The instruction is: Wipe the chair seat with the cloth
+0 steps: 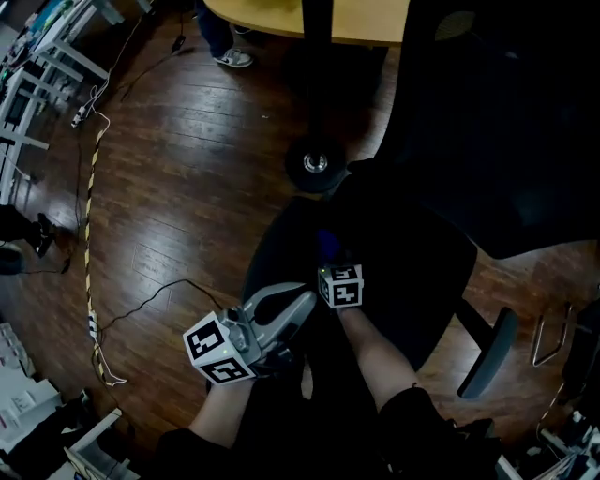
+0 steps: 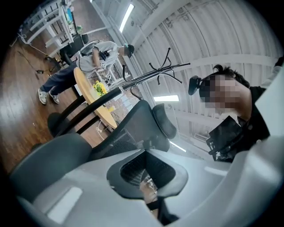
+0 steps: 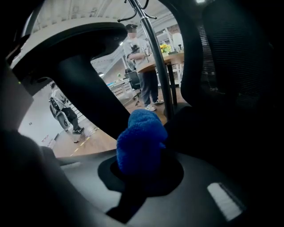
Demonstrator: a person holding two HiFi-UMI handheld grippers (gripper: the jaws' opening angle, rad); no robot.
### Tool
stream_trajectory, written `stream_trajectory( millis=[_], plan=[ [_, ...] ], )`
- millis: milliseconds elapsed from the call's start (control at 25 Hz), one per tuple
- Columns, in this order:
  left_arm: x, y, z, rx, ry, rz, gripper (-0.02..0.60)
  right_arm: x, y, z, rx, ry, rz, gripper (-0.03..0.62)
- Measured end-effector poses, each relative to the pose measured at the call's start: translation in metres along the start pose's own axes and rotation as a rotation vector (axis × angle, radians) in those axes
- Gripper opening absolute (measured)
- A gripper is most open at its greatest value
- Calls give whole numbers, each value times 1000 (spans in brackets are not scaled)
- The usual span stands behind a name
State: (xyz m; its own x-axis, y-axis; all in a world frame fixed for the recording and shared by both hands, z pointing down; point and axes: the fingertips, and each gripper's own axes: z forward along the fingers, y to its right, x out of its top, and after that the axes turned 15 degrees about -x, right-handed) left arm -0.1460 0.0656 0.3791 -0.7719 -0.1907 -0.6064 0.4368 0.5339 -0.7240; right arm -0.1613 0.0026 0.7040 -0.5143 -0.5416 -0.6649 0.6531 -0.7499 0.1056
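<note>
The right gripper [image 3: 146, 170] is clamped on a bunched blue cloth [image 3: 140, 142], which is on or just over the left half of the black chair seat [image 1: 412, 281]. The left gripper [image 2: 148, 175] is closed on nothing and tilts upward at the seat's front edge. The dark seat shows no wiped patch, so most of the wiping probably remains. Only the head view places the cloth on the seat; only the right gripper view shows the grip.

The person stands at the near edge of the chair seat [image 1: 403, 281]. The cloth [image 1: 325, 244] is over the seat's left part, in the right gripper [image 1: 328, 258]. The left gripper [image 1: 298, 309] hangs at the seat's near left edge. The backrest [image 1: 506, 141] rises on the seat's far right. Just beyond the seat stands a coat stand [image 1: 316, 94], then a table [image 1: 281, 19]. A cable [image 1: 141, 305] trails on the floor left of the seat.
</note>
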Motion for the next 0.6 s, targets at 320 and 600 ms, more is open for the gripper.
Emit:
stream_trajectory(
  millis=[320,600],
  plan=[
    [-15,-7,3,-46,-36,-11,-11,-38,42,-5,-93,-18,-20,35],
    [-53,3,60,-165,-134,-67,-11,-113,181,-67,-358,-136,101,35]
  ],
)
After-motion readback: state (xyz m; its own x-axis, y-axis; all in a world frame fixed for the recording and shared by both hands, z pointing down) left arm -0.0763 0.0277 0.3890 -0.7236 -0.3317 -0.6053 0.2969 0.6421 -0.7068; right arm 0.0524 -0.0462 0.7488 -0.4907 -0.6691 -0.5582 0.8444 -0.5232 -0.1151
